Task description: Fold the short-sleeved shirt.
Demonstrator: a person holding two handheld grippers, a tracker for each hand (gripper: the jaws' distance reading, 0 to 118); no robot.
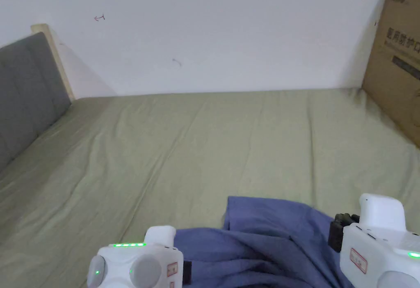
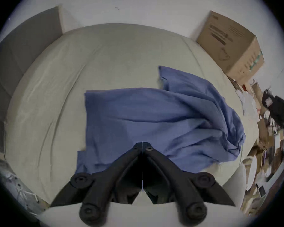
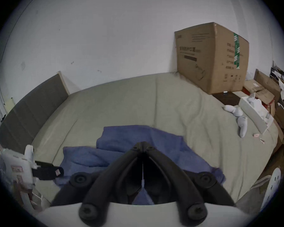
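A: Where is the blue short-sleeved cotton shirt (image 2: pixel 154 122)?

B: It lies crumpled on the pale green bed sheet (image 1: pixel 197 145), at the near edge of the bed, between the two grippers. One part is spread flat, and the right part is bunched in folds.

A: And the left gripper (image 2: pixel 142 144)?

B: Its black jaws are closed together, tip against tip, above the shirt. I cannot tell if cloth is pinched between them.

A: The right gripper (image 3: pixel 143 144)?

B: Its jaws are closed too. Blue cloth shows behind the tips and low between the jaws, but a real grip I cannot confirm.

A: What else is there?

B: A big brown cardboard box (image 3: pixel 211 58) stands in the far right corner on the bed, and a grey padded headboard (image 1: pixel 24 92) is on the left.
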